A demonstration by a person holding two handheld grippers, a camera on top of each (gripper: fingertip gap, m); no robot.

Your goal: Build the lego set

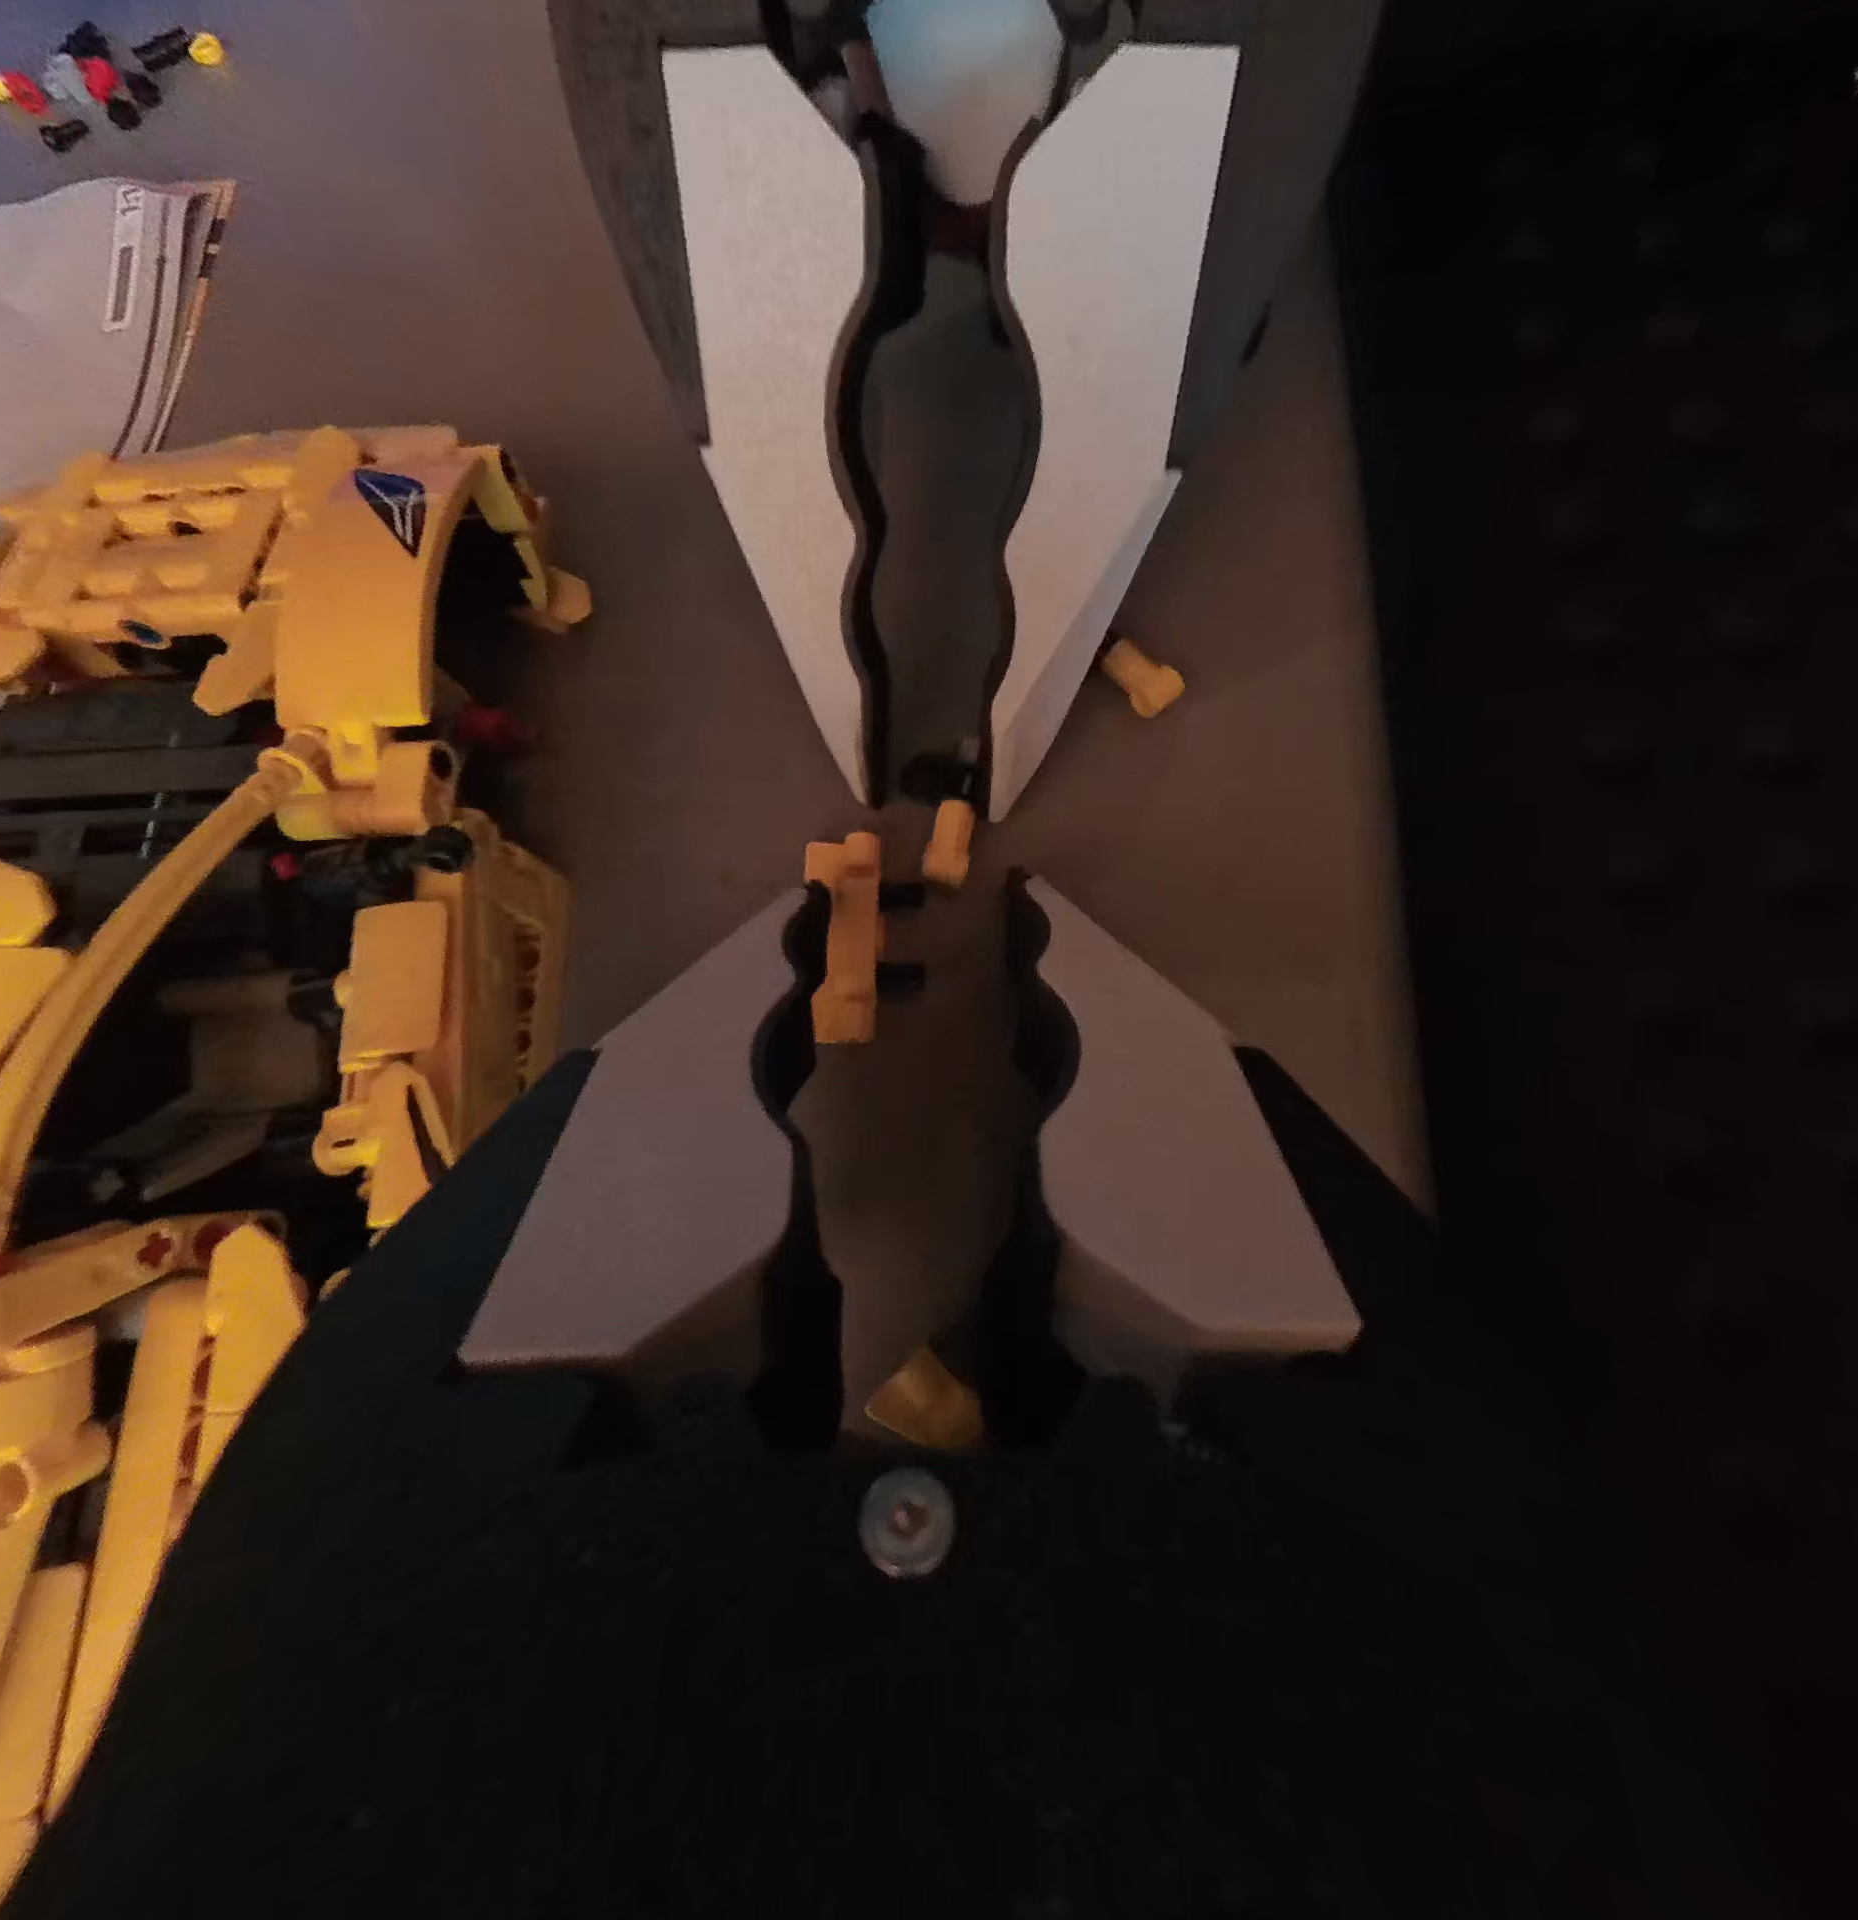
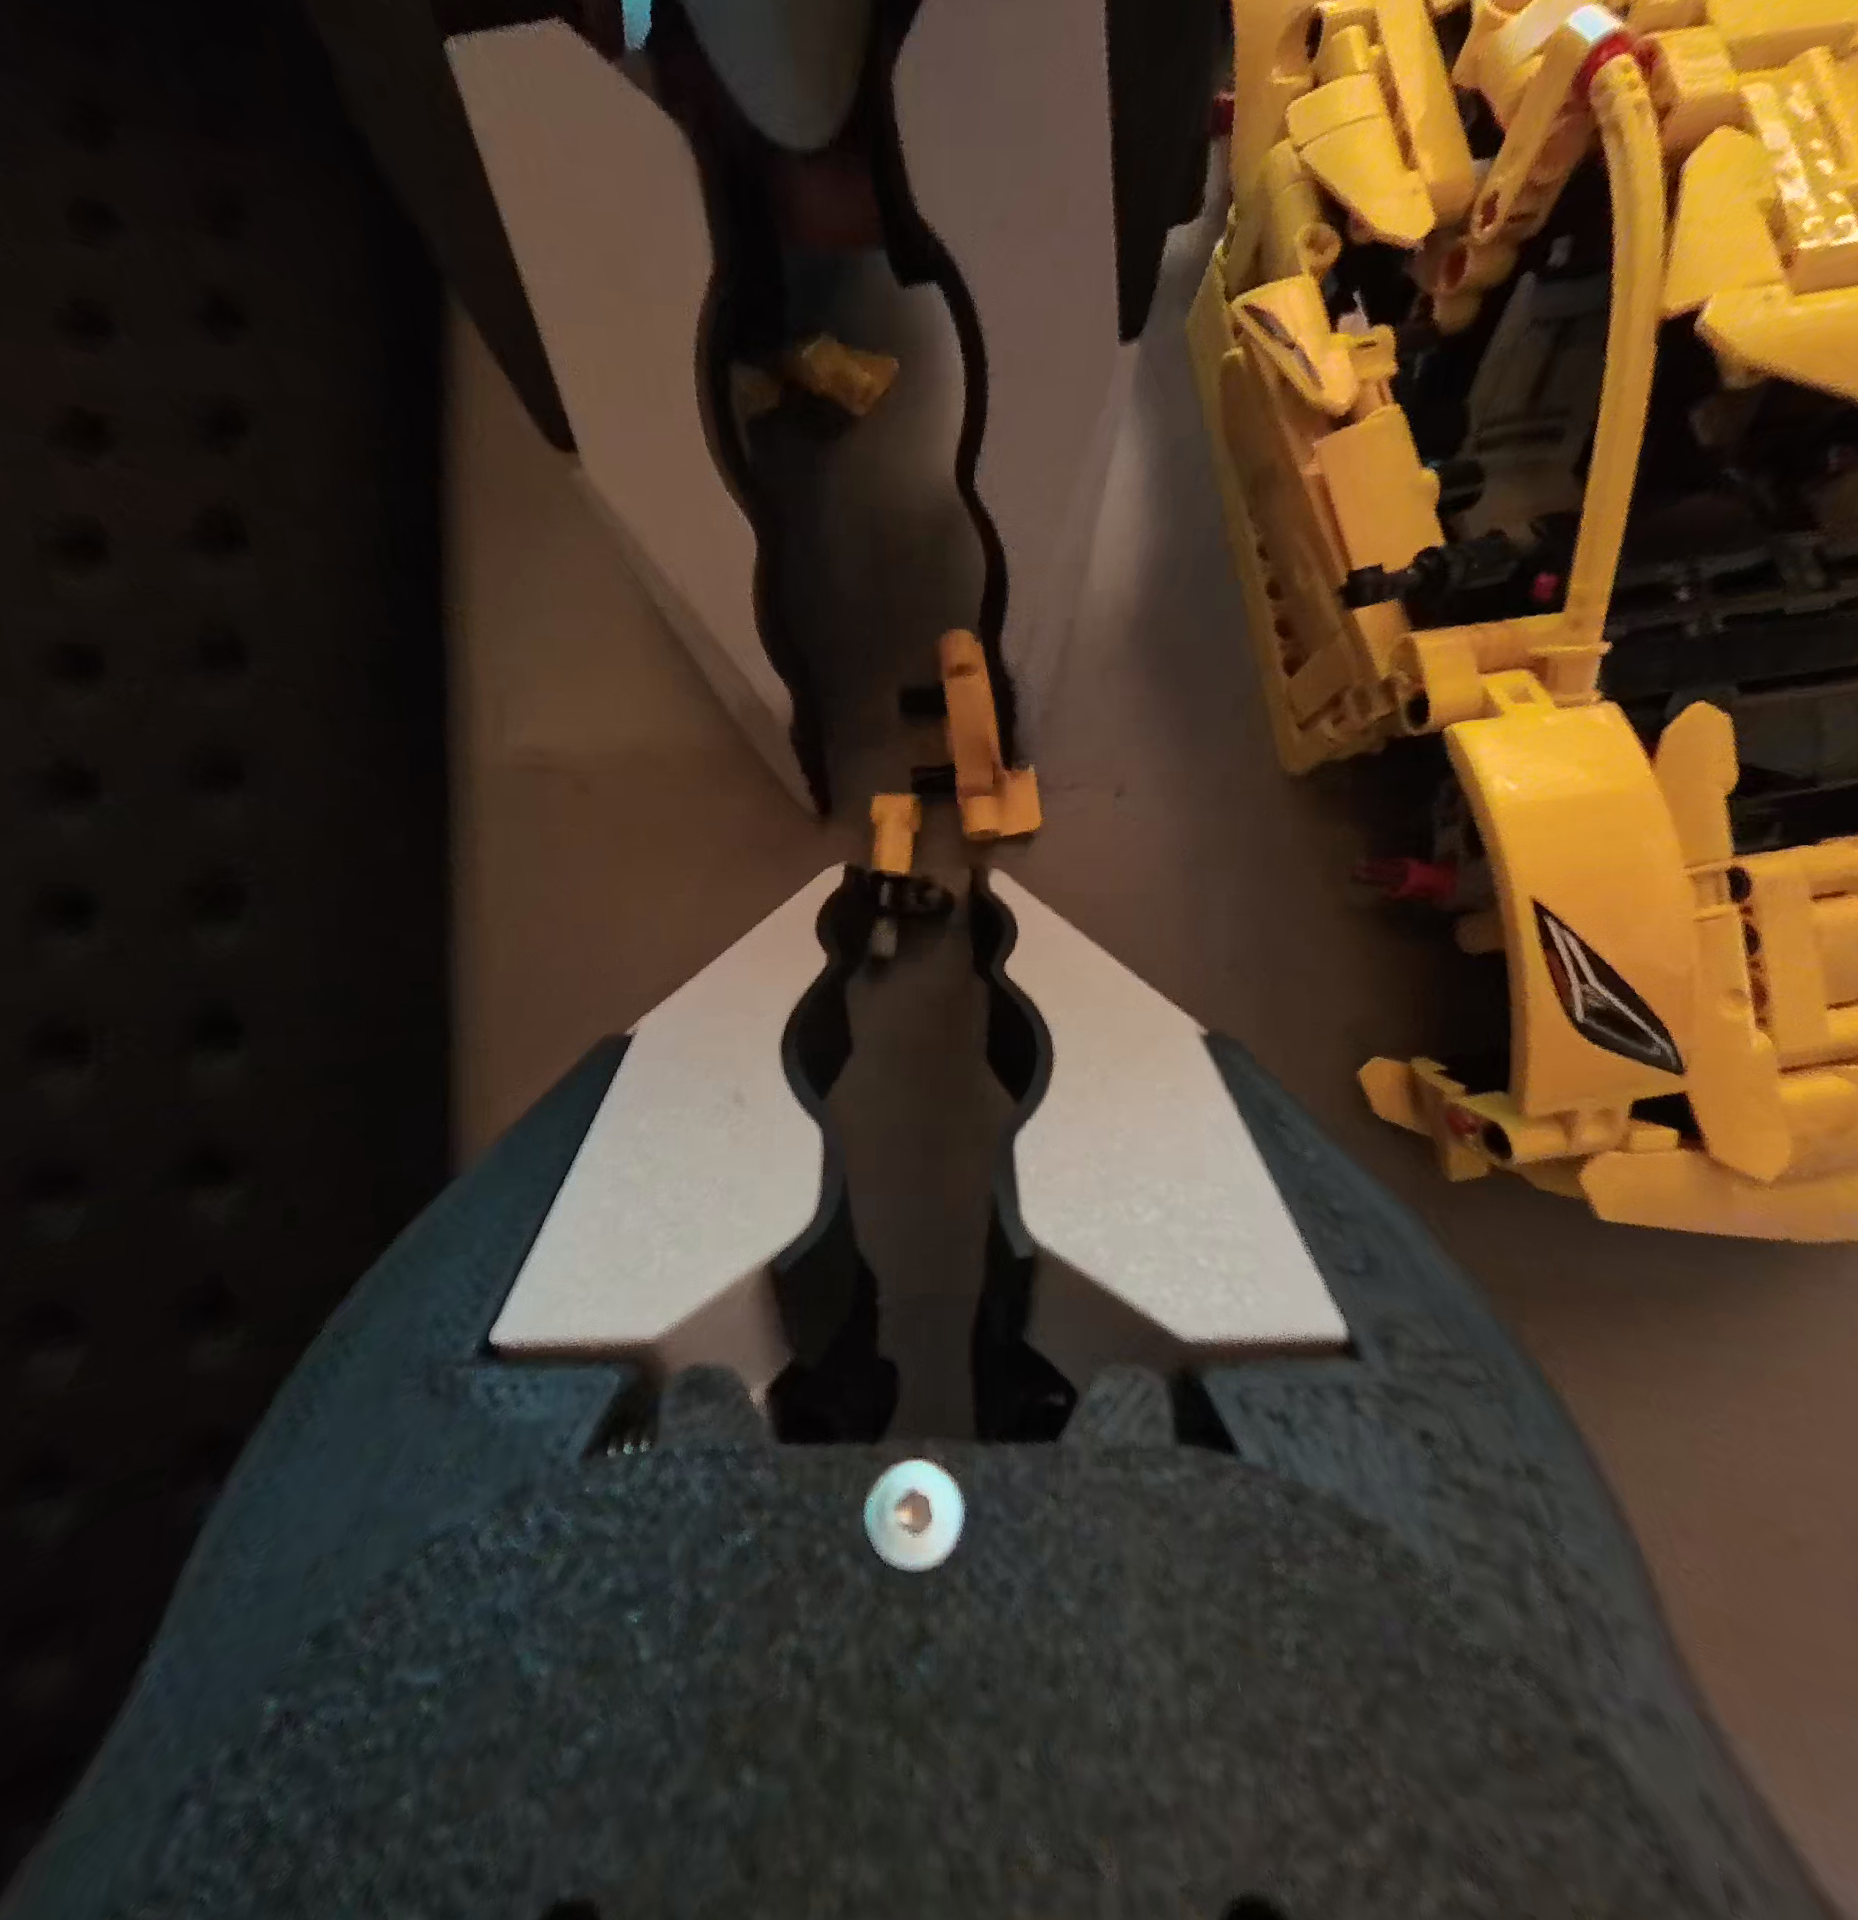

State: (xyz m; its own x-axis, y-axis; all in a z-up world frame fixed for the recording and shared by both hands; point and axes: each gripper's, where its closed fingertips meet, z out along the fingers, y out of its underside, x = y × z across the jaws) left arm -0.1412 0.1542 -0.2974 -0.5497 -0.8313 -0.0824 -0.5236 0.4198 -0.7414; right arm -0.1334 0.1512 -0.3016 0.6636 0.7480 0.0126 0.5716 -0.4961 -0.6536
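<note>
My left gripper (image 1: 914,894) reaches in from the bottom of the left wrist view. Its jaws stand narrow around a yellow beam (image 1: 842,940) with black pins on its side; the beam lies against one finger. My right gripper (image 1: 935,805) comes from the top, tip to tip with the left. In the right wrist view my right gripper (image 2: 909,883) is shut on a small black-and-yellow pin piece (image 2: 894,847), just short of the beam (image 2: 972,732) in the left gripper (image 2: 914,800). The yellow car model (image 1: 312,831) stands beside both grippers (image 2: 1527,623).
A loose yellow connector (image 1: 1143,675) lies by the right gripper's finger. Another yellow piece (image 1: 925,1392) lies under the left gripper. A paper booklet (image 1: 73,312) and several small loose parts (image 1: 94,78) sit far left. A dark perforated mat (image 2: 177,623) borders the table. Left and right tips are no more than a few centimetres apart.
</note>
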